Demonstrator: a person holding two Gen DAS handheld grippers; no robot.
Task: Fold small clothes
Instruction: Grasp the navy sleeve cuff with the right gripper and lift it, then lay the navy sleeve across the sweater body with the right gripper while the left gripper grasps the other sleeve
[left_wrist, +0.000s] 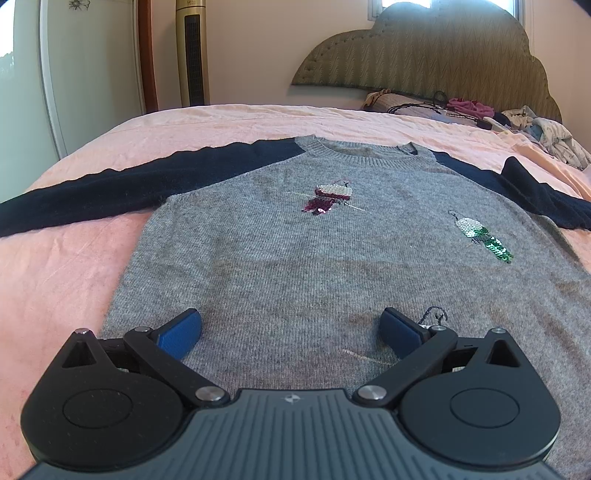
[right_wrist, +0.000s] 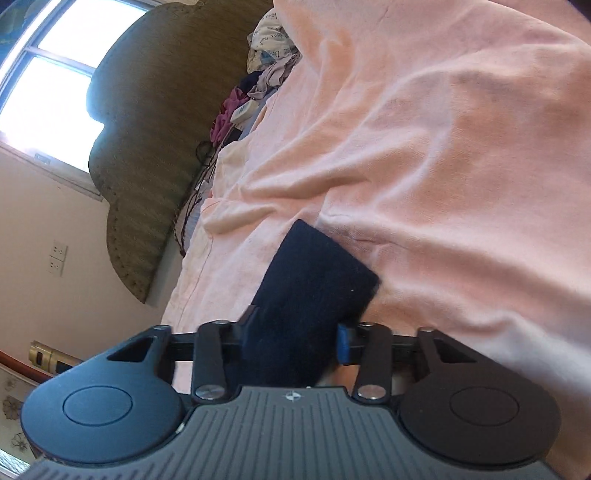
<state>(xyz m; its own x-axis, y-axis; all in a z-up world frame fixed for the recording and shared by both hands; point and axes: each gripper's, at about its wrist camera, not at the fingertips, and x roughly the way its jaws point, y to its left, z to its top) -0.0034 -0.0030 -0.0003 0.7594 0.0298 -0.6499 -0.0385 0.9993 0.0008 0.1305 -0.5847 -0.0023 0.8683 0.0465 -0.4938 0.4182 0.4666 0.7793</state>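
Note:
A grey knit sweater (left_wrist: 295, 251) with navy sleeves and two sequin birds lies flat, front up, on the pink bed sheet (left_wrist: 55, 277). Its left sleeve (left_wrist: 110, 192) stretches straight out to the left. My left gripper (left_wrist: 290, 328) hovers open over the lower part of the sweater's body, blue pads wide apart and nothing between them. In the right wrist view, rolled onto its side, my right gripper (right_wrist: 297, 330) is shut on the navy sleeve (right_wrist: 314, 273) just behind its cuff, which sticks out past the fingers above the sheet (right_wrist: 443, 147).
A padded headboard (left_wrist: 424, 55) stands at the far end of the bed. Loose clothes (left_wrist: 546, 133) and cords are piled at the far right of the bed. A tower fan (left_wrist: 192, 51) and a door stand beyond the bed's far left.

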